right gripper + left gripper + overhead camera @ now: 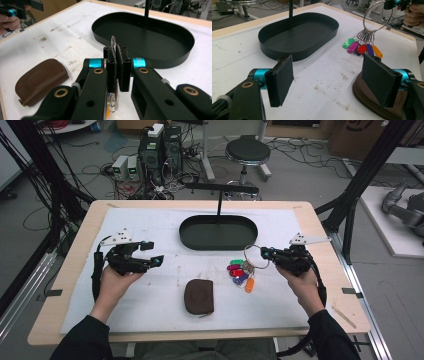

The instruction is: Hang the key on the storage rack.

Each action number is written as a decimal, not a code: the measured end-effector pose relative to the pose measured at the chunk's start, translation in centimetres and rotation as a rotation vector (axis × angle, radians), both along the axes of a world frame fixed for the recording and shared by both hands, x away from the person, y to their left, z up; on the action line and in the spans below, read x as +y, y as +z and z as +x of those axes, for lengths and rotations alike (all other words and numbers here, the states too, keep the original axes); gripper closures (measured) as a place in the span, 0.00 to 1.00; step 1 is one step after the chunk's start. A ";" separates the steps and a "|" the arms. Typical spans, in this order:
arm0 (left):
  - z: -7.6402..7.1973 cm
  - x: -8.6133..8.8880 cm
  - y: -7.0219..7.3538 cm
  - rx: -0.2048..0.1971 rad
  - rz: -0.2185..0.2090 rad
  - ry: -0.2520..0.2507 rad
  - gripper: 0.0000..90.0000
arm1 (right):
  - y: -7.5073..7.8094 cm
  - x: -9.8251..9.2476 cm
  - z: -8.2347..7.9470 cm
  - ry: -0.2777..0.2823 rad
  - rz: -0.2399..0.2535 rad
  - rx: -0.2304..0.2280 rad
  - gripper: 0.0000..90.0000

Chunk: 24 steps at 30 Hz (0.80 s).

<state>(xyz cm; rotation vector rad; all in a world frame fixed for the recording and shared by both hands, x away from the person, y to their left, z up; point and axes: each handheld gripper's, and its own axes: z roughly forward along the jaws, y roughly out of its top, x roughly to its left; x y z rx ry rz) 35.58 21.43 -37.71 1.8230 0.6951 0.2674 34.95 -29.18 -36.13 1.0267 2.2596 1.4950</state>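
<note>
A big silver key ring (254,256) is pinched between the two fingers of the right gripper (270,254). In the right gripper view the black fingers (111,65) are pressed shut on the thin metal ring (113,45), which stands up on its edge between them. In the left gripper view the ring (377,13) is lifted up, and small rings hang from its bottom. From these hang plastic tags: a green tag (348,43), a pink tag (353,47), a red tag (362,49), a purple tag (370,49) and an orange tag (377,51). The tags (241,274) lie on the white cloth (150,310) that covers the wooden desk (80,245), right of the middle, while the ring leans up toward the gripper.

The left gripper (155,254) is held up over the left part of the cloth. Its fingers (280,80) are wide open and hold nothing.

A brown zip pouch (199,296) lies flat on the cloth near the front, just left of the tags. Behind them is a black oval tray (187,237) with low walls. A thin black pole (219,204) stands up from its back part.
</note>
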 end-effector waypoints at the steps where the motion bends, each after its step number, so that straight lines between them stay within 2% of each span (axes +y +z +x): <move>1: 0.0 0.0 0.0 0.000 0.000 -0.001 0.29 | 0.2 -0.1 0.0 0.005 0.004 -0.004 0.98; 10: -0.1 -0.1 0.1 -0.004 0.006 -0.005 0.29 | 1.9 0.0 0.3 0.030 0.009 -0.052 0.98; 18: -0.2 -0.8 -0.3 0.008 0.023 -0.032 0.29 | 4.3 0.5 1.1 0.058 0.011 -0.098 0.98; 24: -0.6 -0.8 -0.3 -0.008 0.022 -0.037 0.29 | 5.4 0.6 1.8 0.068 0.014 -0.121 0.98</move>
